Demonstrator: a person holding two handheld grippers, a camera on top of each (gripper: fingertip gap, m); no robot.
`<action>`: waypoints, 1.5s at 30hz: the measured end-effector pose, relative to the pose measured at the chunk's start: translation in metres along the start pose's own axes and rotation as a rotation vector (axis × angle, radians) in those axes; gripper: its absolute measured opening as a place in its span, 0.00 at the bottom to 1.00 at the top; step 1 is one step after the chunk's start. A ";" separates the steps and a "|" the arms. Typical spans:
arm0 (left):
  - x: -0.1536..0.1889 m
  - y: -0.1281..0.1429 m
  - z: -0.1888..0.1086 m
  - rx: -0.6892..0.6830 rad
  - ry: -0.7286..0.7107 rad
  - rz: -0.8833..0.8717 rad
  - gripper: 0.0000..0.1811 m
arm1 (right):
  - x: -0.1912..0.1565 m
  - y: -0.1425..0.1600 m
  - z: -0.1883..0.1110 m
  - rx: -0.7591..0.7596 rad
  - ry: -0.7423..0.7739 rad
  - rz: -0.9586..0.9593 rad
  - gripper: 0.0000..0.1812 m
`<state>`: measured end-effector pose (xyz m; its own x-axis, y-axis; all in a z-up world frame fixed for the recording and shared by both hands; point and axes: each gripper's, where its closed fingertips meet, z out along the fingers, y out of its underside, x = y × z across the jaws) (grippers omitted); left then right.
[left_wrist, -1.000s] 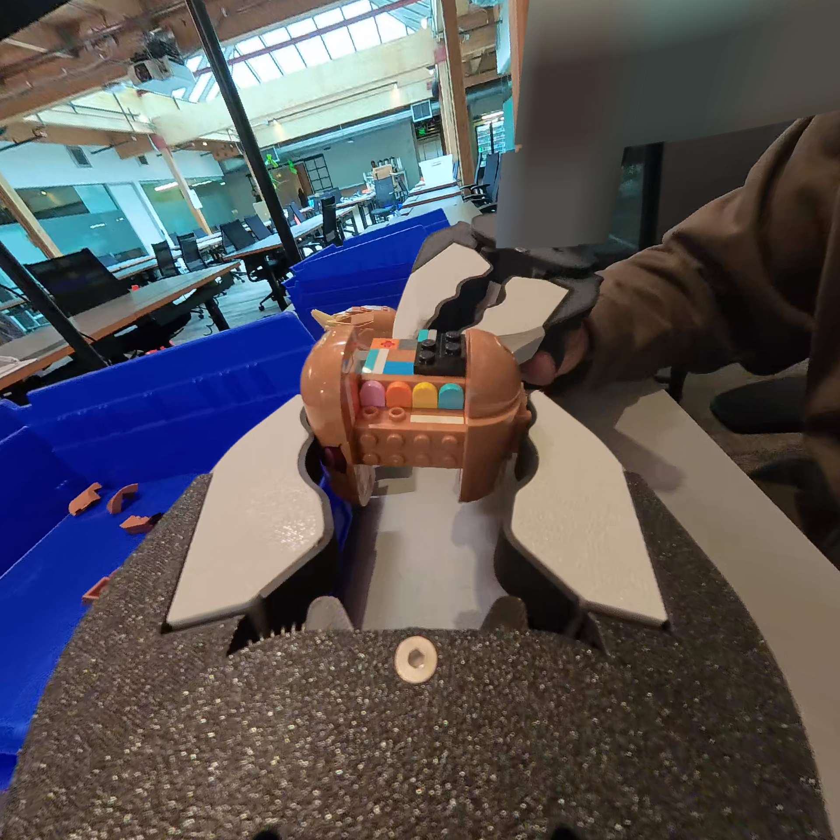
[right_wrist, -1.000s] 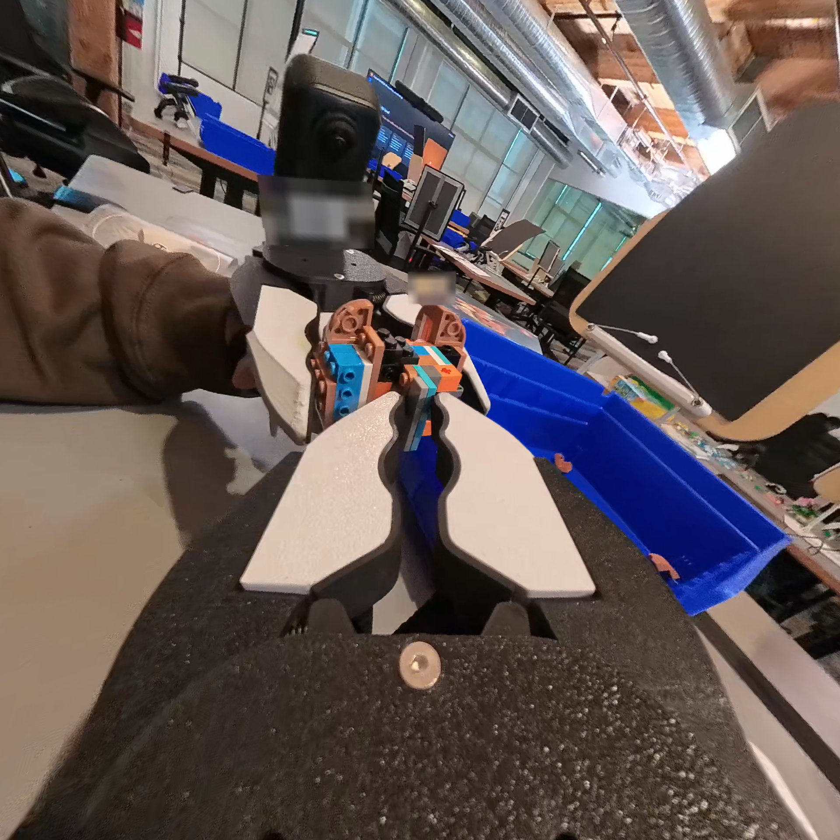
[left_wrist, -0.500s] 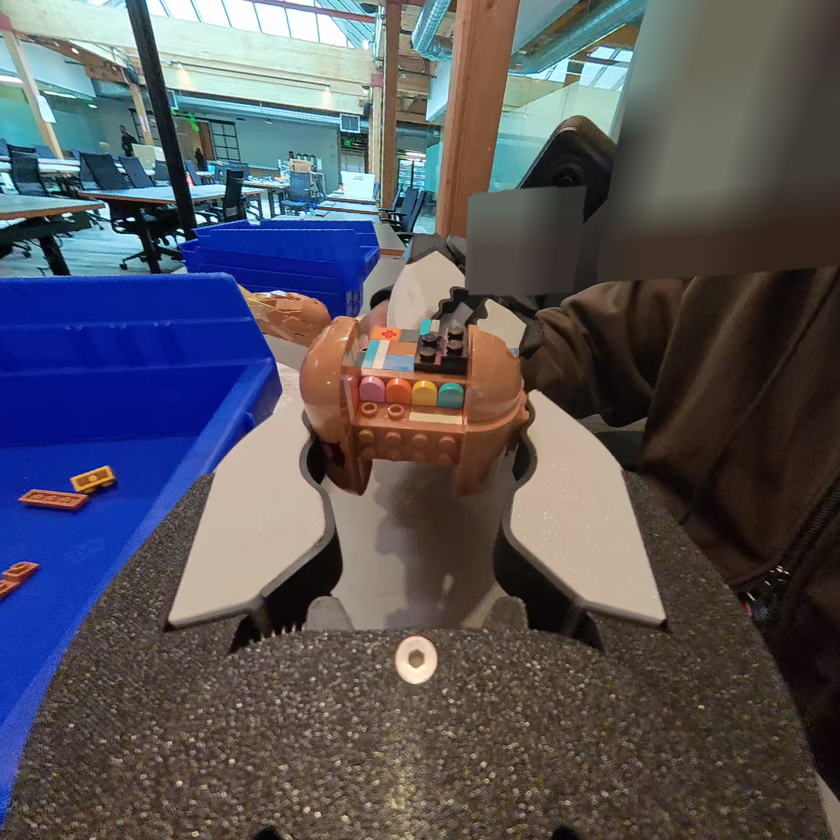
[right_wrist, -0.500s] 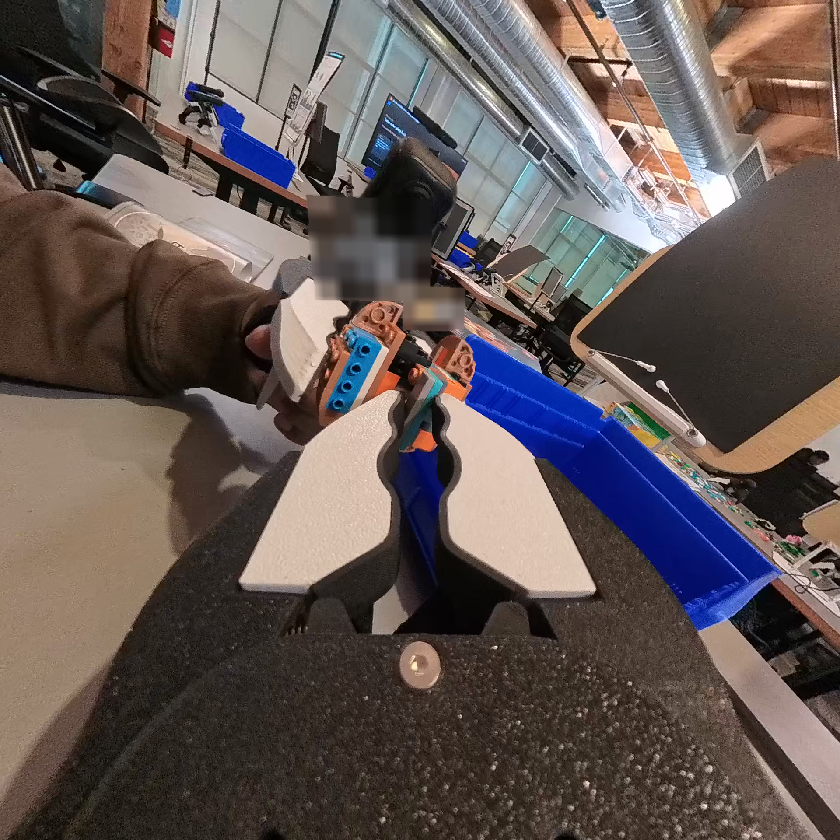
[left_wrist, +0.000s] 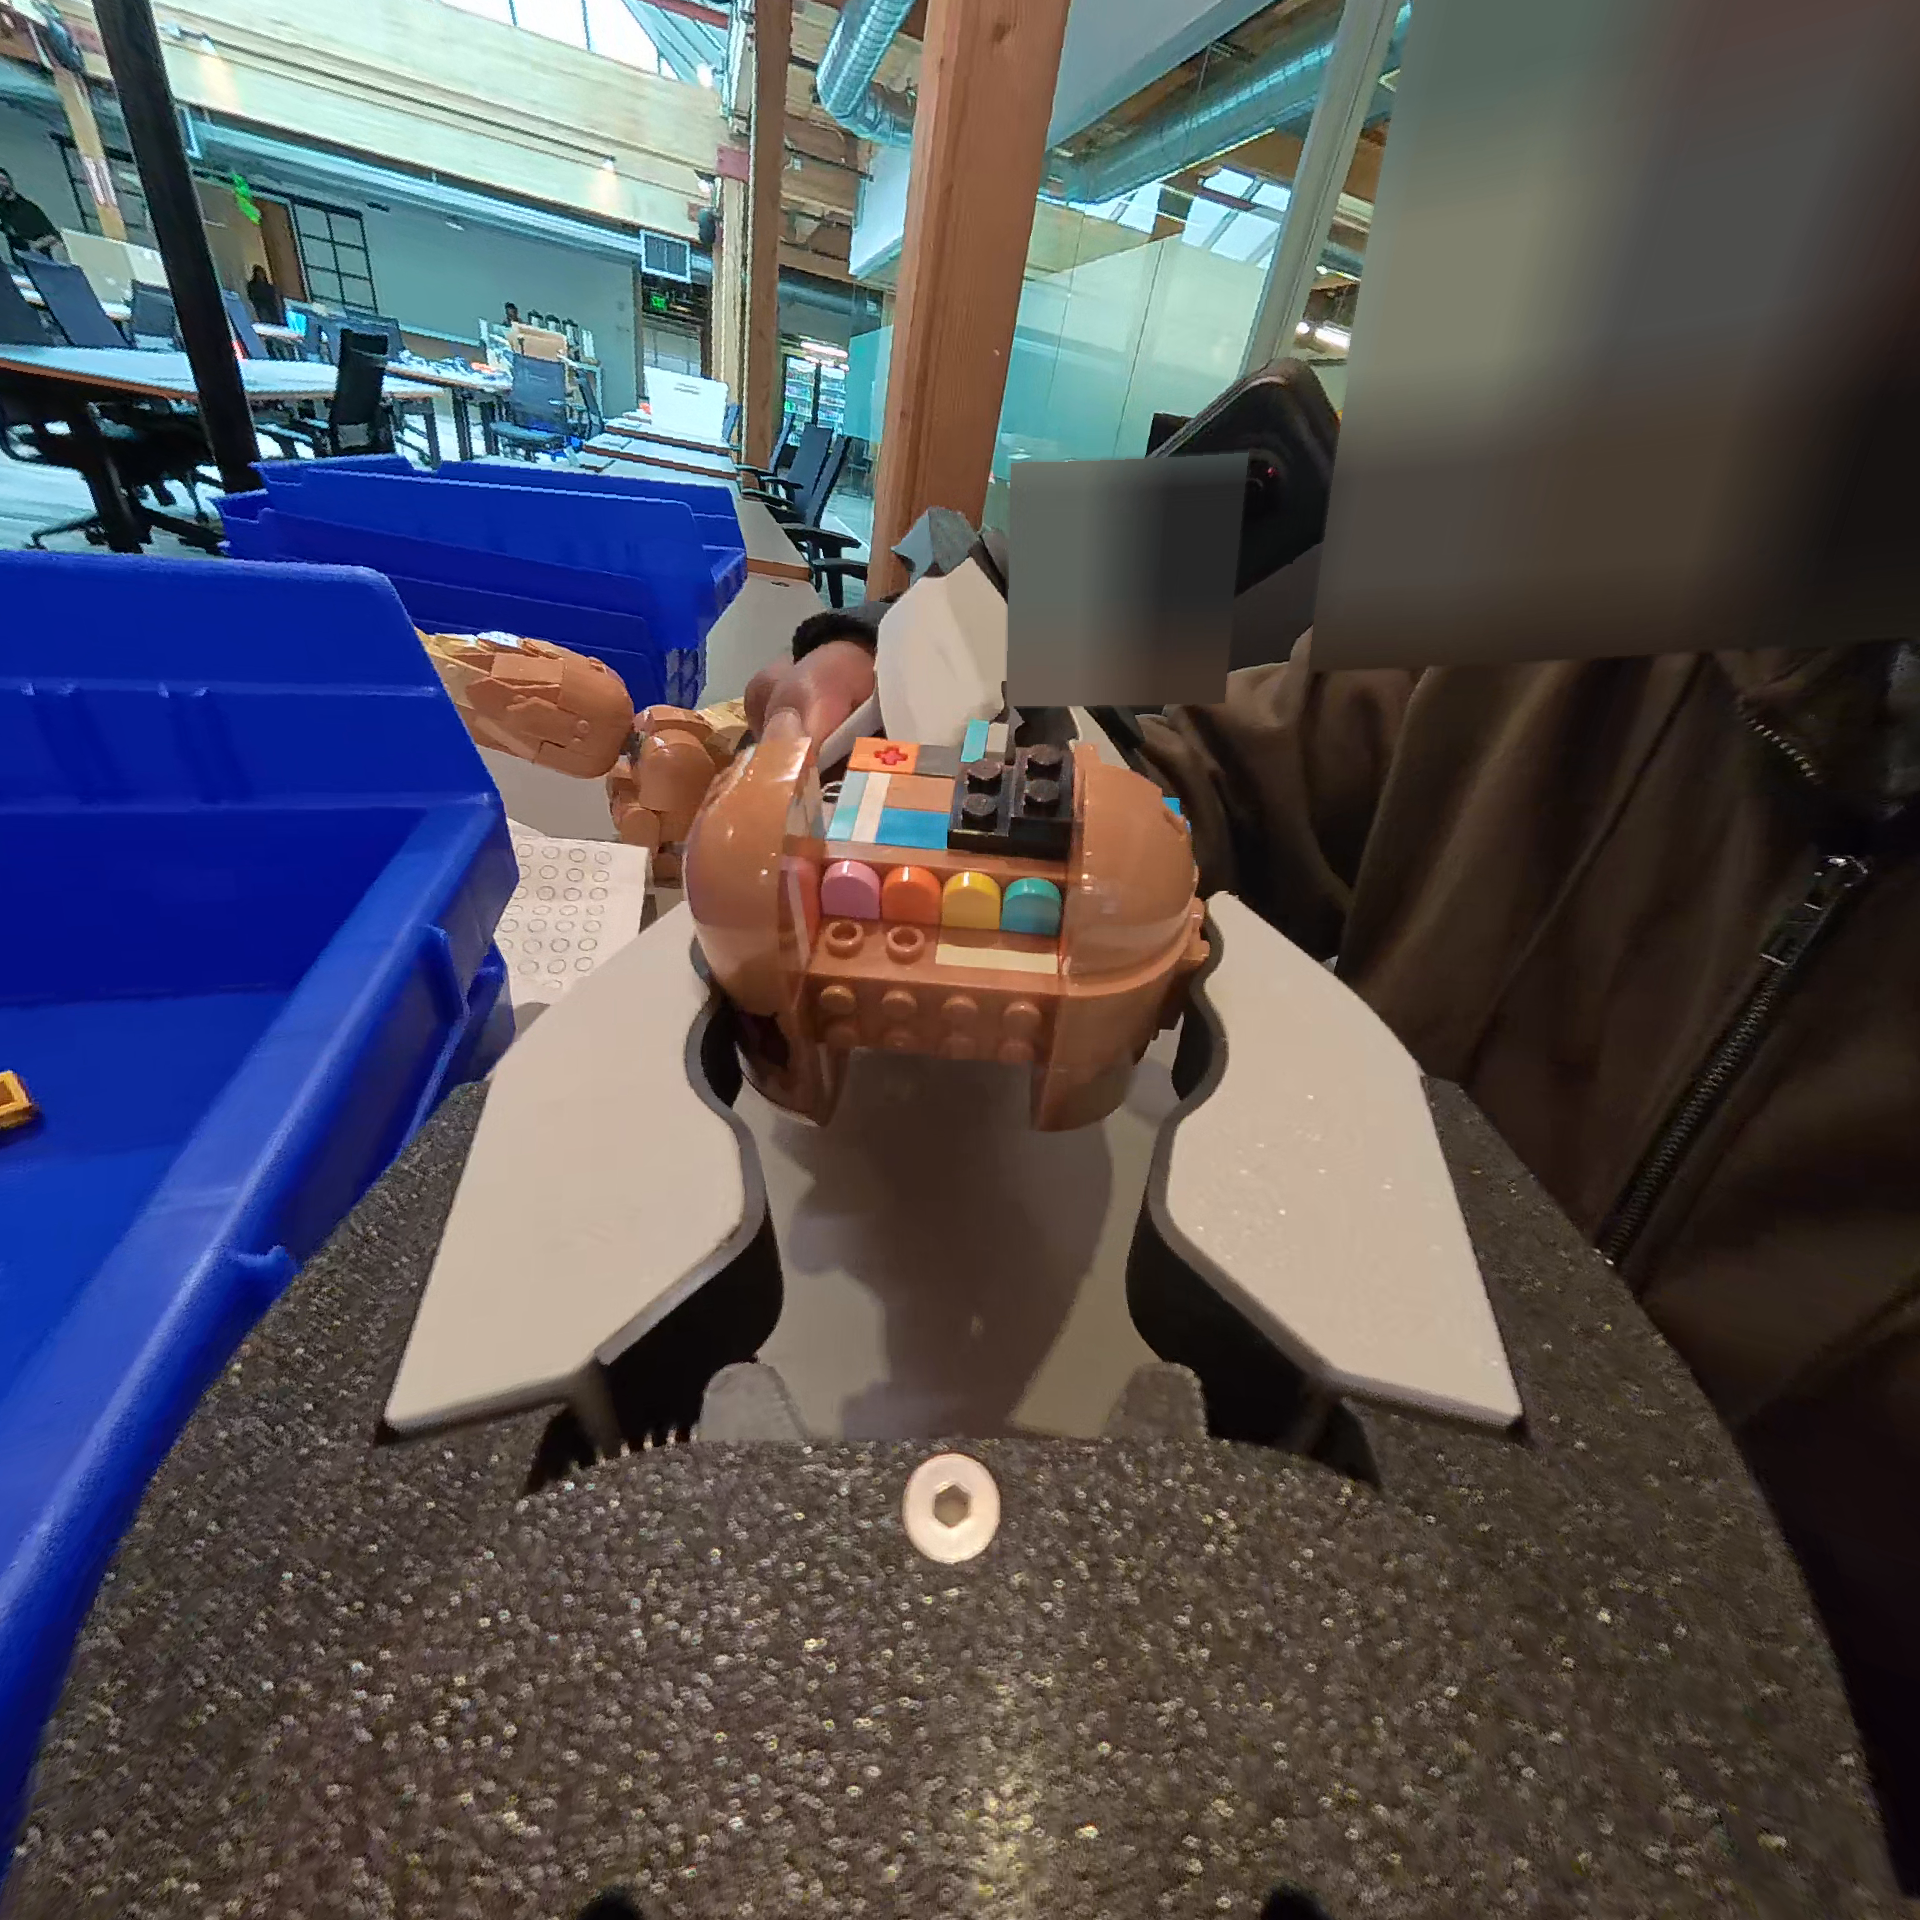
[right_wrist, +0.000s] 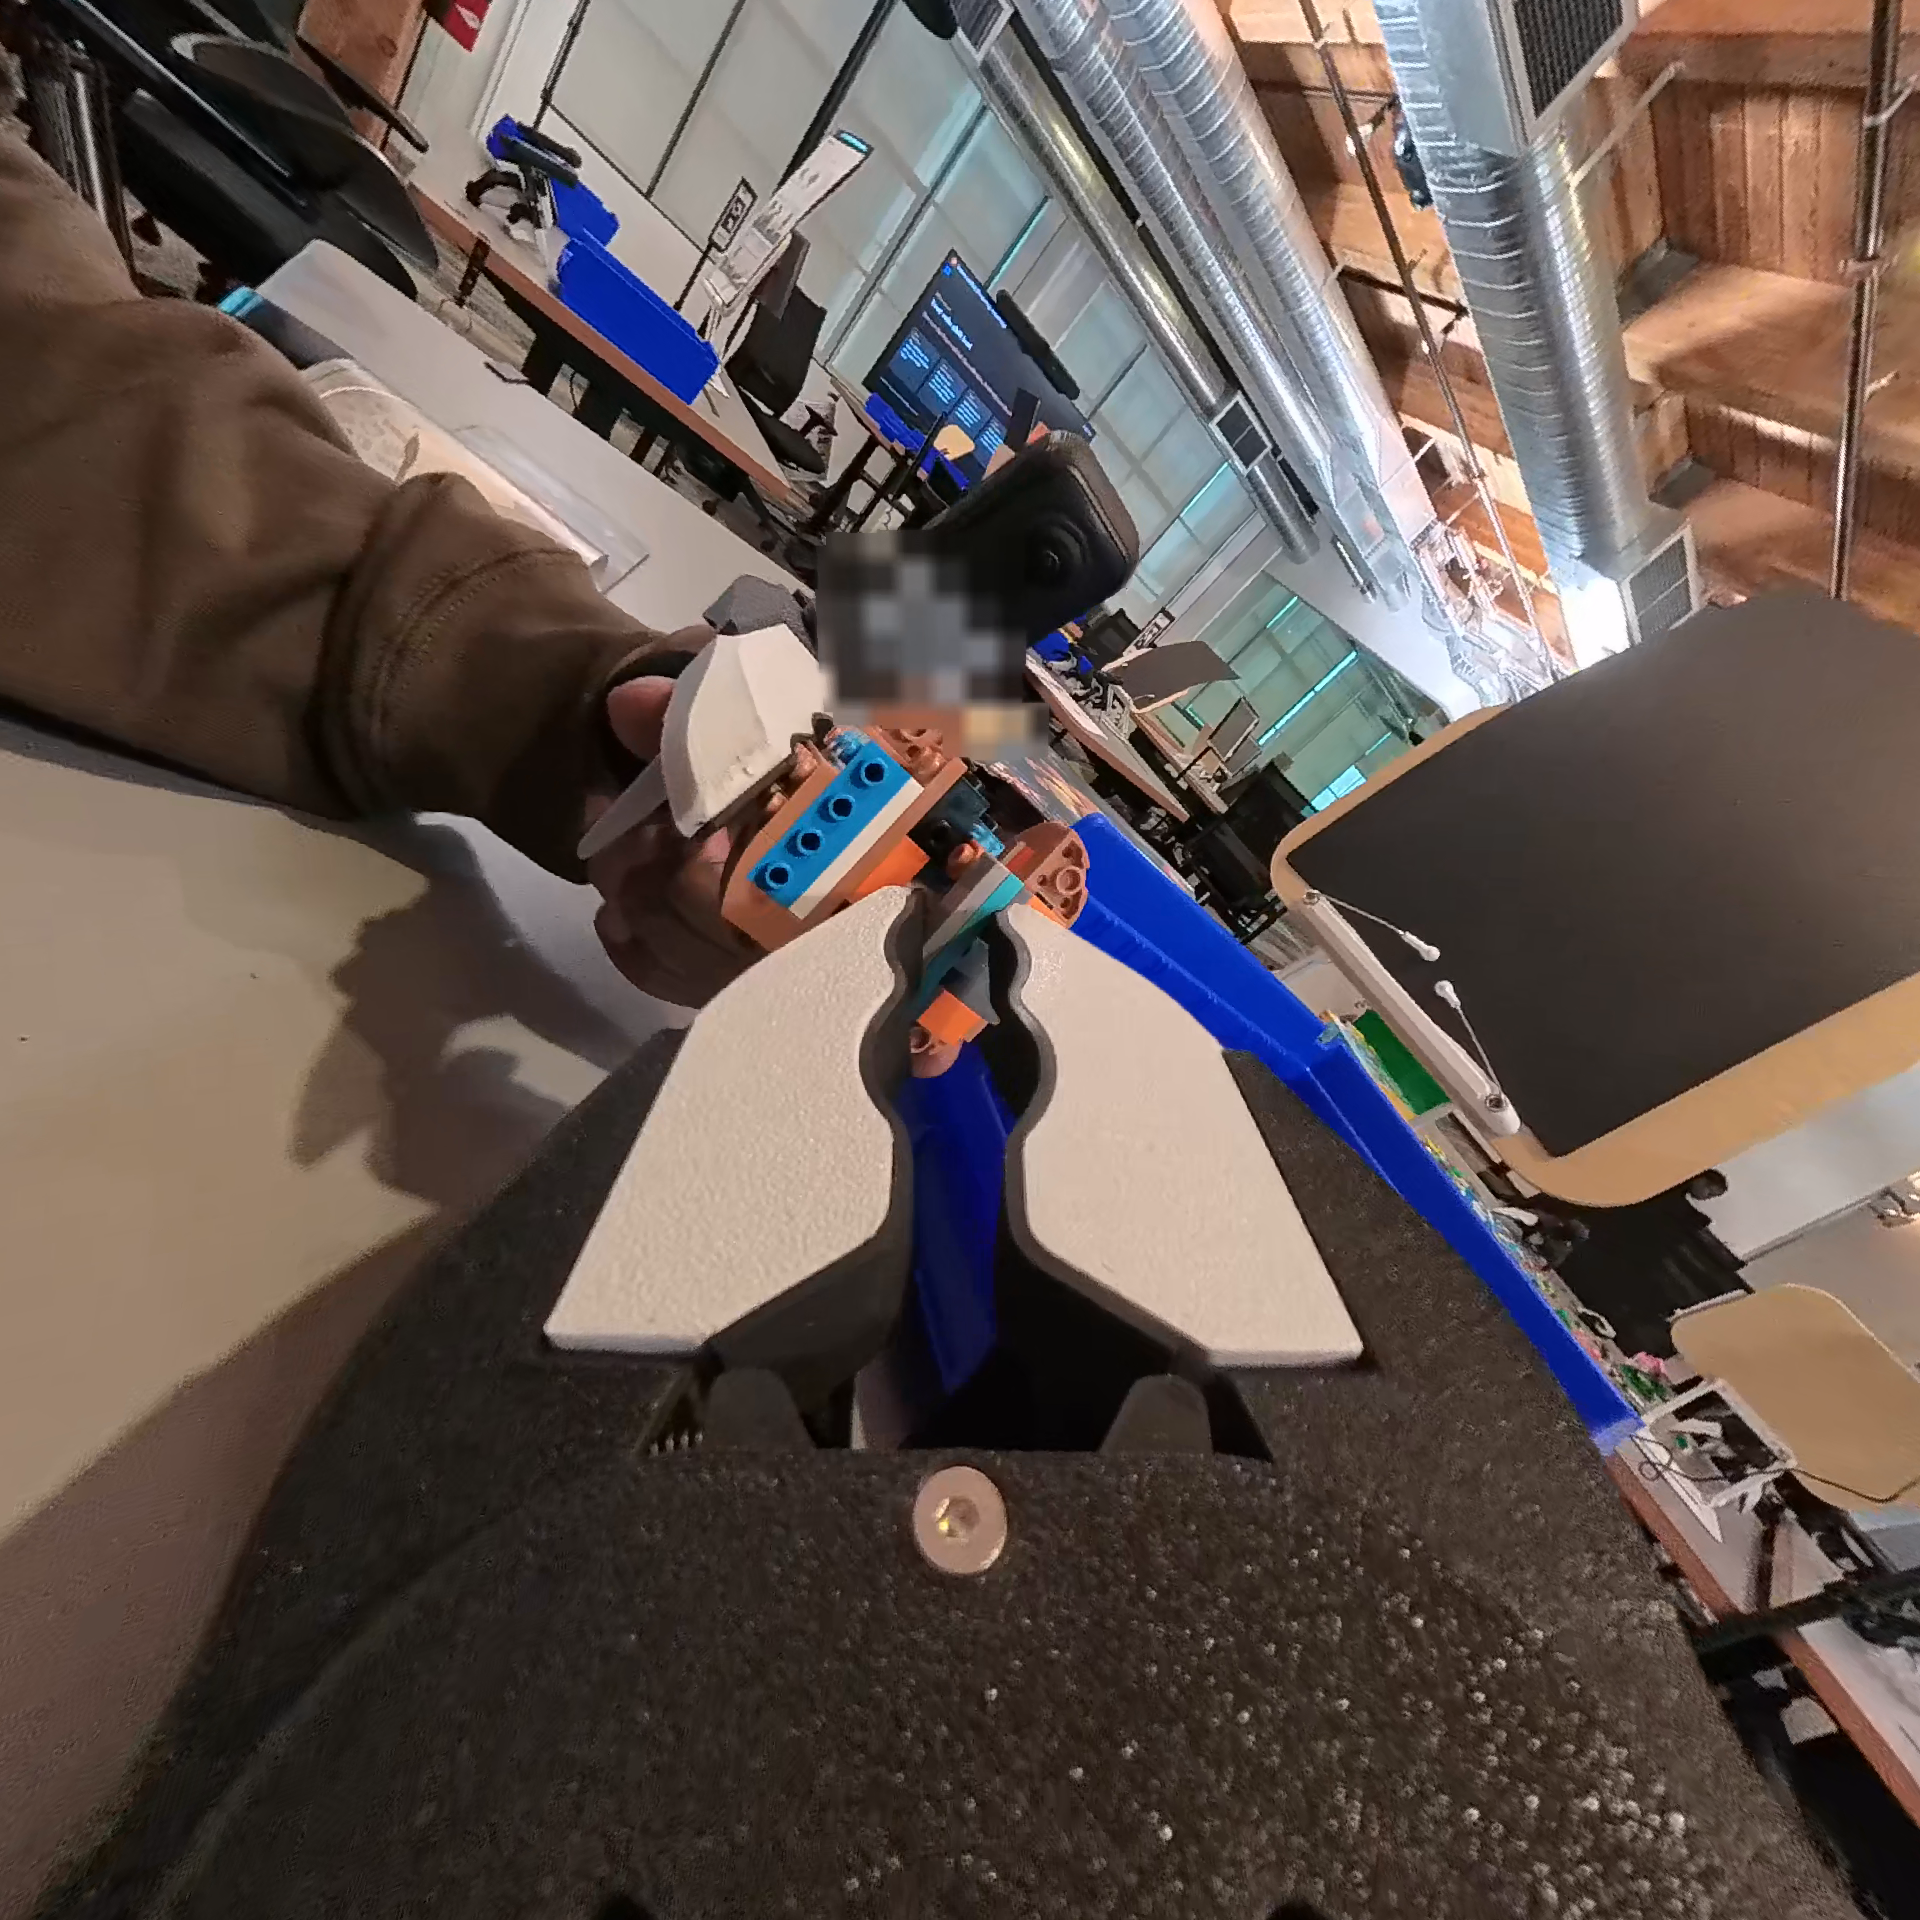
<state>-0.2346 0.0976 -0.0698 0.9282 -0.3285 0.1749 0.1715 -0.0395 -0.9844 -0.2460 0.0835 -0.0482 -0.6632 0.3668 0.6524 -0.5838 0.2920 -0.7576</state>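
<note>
Left tongs (left_wrist: 951, 997) clamped on brick model (left_wrist: 940, 914); right tongs (right_wrist: 961, 935) pinching its far edge.

Left gripper (left_wrist: 948, 997) has its jaws spread wide and clamped, while right gripper (right_wrist: 958, 940) pinches nearly closed, facing it.

Brown brick model (left_wrist: 940, 914) (rounded shell, coloured studs on top) clamped between both grippers, held aloft.
</note>
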 end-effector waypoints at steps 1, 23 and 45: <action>0.000 -0.001 0.000 0.005 -0.004 0.019 0.46 | 0.000 -0.001 0.000 0.006 -0.001 0.007 0.08; -0.047 0.033 -0.019 -0.545 -0.574 1.119 0.46 | -0.003 0.025 0.001 -0.011 -0.332 0.804 0.17; -0.044 0.020 -0.015 -0.489 -0.614 1.170 0.46 | -0.011 0.038 0.006 -0.087 -0.300 0.654 0.23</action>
<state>-0.2764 0.0971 -0.0979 0.4677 0.0544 -0.8822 -0.8013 -0.3951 -0.4492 -0.2636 0.0850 -0.0836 -0.9712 0.2359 0.0331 0.0077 0.1700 -0.9854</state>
